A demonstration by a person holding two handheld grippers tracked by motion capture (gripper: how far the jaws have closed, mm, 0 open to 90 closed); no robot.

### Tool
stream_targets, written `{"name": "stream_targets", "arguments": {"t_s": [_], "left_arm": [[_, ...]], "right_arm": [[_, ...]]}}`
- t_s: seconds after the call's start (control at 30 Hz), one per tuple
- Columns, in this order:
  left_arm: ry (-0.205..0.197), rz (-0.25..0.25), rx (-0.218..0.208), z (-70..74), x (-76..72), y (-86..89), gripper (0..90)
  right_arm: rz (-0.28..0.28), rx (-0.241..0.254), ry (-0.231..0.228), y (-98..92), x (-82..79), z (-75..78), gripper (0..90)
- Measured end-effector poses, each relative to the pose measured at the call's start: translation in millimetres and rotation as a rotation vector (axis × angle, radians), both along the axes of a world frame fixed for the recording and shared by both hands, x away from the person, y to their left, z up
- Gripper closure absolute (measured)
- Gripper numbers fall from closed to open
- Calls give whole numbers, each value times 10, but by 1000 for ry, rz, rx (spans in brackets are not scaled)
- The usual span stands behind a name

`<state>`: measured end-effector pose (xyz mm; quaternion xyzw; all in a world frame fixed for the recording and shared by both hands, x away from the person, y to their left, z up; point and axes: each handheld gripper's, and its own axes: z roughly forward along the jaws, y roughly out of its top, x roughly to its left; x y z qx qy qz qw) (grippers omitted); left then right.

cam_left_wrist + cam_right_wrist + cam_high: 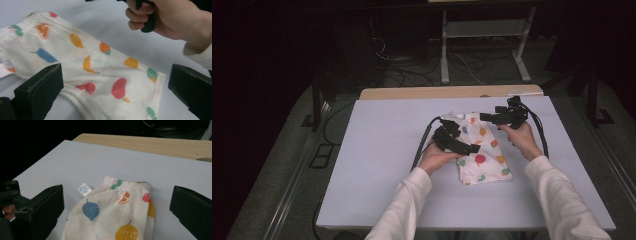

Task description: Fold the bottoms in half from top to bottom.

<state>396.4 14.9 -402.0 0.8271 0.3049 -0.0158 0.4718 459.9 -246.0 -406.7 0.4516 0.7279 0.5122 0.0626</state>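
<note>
Left gripper, high view: left gripper (473, 148) sits over the near-left part of the folded cloth (486, 161); right gripper (486, 118) sits at its far edge. Cloth lies flat on the white table (377, 165).
Hands, high view: left hand (437, 159) and right hand (523, 139), white sleeves.
Left gripper view: 2 black jaws wide apart, nothing between them gripped. Fruit-print cloth lies just ahead of and below the jaws, spanning the gap. Right hand (170, 17) further ahead, up-right, wrapped round its handle.
Right gripper view: 2 jaws wide apart, holding nothing. Cloth (117, 215) directly ahead between them, ribbed waistband at its far end; small white tag (83, 189) ahead-left, touching the cloth edge.
</note>
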Motion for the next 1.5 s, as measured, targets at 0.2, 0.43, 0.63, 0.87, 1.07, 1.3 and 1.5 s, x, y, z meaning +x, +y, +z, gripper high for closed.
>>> {"name": "stream_targets", "arguments": {"t_s": [0.2, 0.43, 0.63, 0.87, 1.07, 1.3, 1.5], "left_arm": [[-16, 36, -7, 54, 119, 108, 0], [-34, 39, 13, 101, 211, 161, 0], [-21, 54, 11, 134, 323, 216, 0], [-9, 66, 18, 183, 471, 275, 0], [38, 75, -12, 169, 602, 330, 0], [52, 97, 0, 124, 732, 356, 0], [62, 116, 11, 73, 834, 358, 0]], "right_arm": [[8, -20, -4, 8, 11, -8, 0], [0, -20, 13, -35, 40, -11, 0], [10, -25, 28, -49, 86, 40, 0], [25, -35, 34, -19, 129, 74, 0], [33, -51, 52, 2, 167, 80, 0], [31, -54, 53, 9, 203, 83, 0], [24, -61, 77, -14, 231, 36, 0]]}}
